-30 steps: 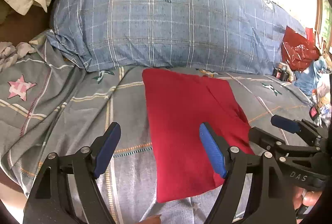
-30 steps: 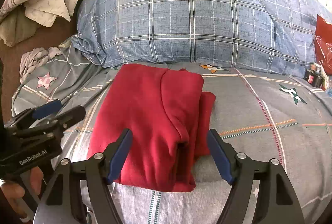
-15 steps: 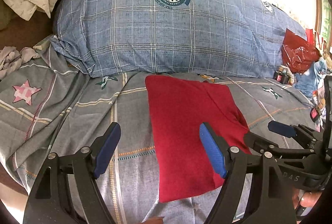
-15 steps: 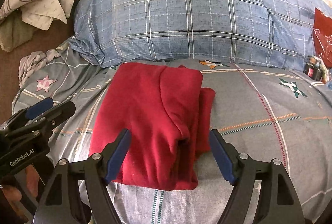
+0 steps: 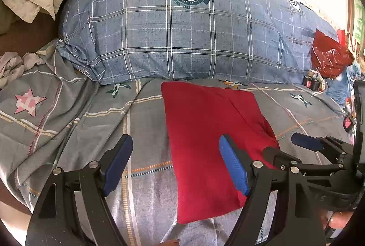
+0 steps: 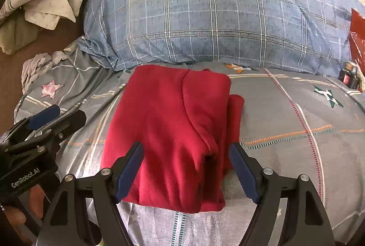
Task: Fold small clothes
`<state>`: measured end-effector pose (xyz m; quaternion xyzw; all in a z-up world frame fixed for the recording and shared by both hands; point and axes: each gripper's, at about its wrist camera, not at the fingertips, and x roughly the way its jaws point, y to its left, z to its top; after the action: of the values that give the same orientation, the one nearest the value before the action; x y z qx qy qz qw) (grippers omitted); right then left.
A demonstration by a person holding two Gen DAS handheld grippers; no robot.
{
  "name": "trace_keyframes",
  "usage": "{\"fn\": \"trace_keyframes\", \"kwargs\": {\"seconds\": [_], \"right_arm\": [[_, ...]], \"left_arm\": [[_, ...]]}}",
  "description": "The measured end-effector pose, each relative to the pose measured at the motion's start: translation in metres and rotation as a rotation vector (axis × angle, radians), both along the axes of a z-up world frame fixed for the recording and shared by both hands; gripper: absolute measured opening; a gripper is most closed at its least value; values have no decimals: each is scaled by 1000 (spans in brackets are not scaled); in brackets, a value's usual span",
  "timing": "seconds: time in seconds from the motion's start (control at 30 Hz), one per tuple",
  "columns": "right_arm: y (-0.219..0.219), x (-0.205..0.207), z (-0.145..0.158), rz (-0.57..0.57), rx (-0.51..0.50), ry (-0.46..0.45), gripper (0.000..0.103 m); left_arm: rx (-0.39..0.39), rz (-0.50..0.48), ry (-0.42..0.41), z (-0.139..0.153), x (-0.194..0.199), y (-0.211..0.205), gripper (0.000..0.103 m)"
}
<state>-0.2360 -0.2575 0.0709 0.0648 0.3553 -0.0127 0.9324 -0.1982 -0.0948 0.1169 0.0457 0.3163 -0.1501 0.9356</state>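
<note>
Trouble could come from the loose layer bulging along the right edge of the folded red garment (image 6: 173,132) on the bed (image 6: 285,154), which either gaping, empty gripper, left (image 5: 175,161) or right (image 6: 187,168), might snag and unfold.

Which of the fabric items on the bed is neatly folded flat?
The red garment, lying on the grey sheet before the blue pillow. The cloths at the left edge are crumpled, not folded.
</note>
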Motion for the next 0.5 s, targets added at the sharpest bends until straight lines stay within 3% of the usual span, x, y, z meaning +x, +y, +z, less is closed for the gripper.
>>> {"fn": "trace_keyframes", "kwargs": {"seconds": [0.5], "right_arm": [[-1, 6, -7, 8, 9, 23, 79]], "left_arm": [[-3, 7, 14, -4, 5, -1, 78]]}}
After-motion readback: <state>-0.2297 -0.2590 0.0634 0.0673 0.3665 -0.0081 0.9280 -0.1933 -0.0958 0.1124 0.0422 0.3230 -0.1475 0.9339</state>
